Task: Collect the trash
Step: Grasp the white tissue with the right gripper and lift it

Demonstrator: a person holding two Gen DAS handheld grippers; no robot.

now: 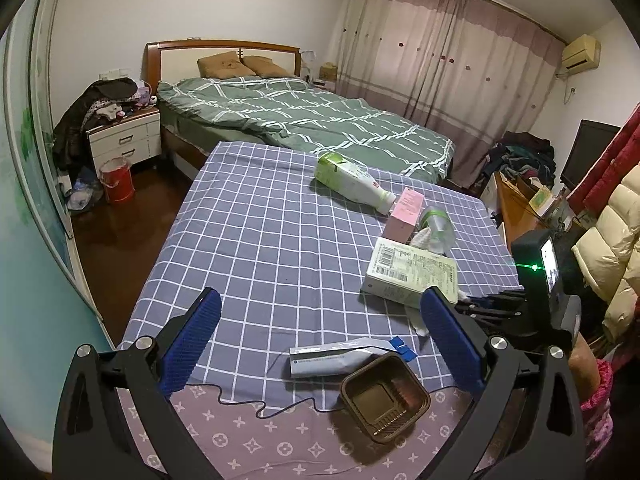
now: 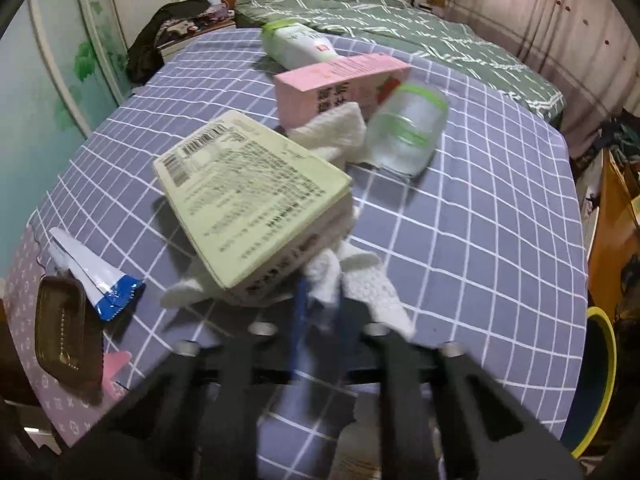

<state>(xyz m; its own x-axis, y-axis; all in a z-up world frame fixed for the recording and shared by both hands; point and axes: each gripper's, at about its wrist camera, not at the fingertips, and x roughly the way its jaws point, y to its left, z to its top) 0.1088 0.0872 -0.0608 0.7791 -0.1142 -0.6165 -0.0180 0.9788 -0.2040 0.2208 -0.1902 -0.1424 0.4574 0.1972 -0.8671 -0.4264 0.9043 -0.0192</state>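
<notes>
The right hand-held gripper [image 2: 320, 300] has its jaws pressed together on a crumpled white tissue [image 2: 360, 284] that lies partly under the pale green box [image 2: 248, 200] on the checked surface [image 2: 480, 240]. The left hand-held gripper [image 1: 320, 336] hangs spread and empty above a silver-and-blue wrapper [image 1: 340, 356] and a brown plastic tray [image 1: 384, 396]. Farther off lie a pink box [image 2: 340, 84], a clear cup [image 2: 408, 128] and a white bottle [image 2: 296, 44].
</notes>
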